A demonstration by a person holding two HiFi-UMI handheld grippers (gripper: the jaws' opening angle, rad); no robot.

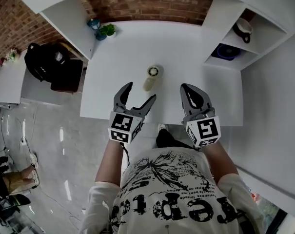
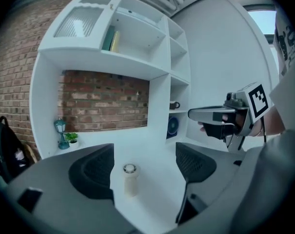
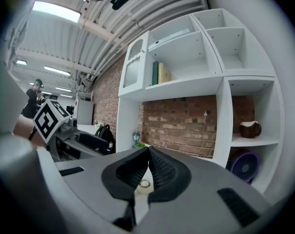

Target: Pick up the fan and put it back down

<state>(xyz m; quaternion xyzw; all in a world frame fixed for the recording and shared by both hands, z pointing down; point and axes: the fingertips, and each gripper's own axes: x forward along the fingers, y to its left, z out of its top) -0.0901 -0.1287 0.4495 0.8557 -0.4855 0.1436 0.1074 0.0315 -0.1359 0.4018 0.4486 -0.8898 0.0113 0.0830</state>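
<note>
A small cream cylinder with a round grille on top (image 1: 153, 77) stands in the middle of the white table (image 1: 186, 48); it looks like a small fan. My left gripper (image 1: 140, 91) is open, just short of it and to its left. In the left gripper view the cylinder (image 2: 130, 179) stands between and beyond the open jaws of the left gripper (image 2: 145, 150), untouched. My right gripper (image 1: 186, 87) is shut on nothing, to the right of the cylinder. In its own view the right gripper (image 3: 148, 152) mostly hides the cylinder (image 3: 145, 184). A round blue fan (image 1: 226, 51) sits in a shelf cubby.
A small lamp ornament (image 1: 93, 26) and a potted plant (image 1: 107, 30) stand at the table's back left. A dark mug (image 1: 244, 29) sits in the upper shelf cubby on the right. A black backpack (image 1: 45, 60) rests on a chair left of the table.
</note>
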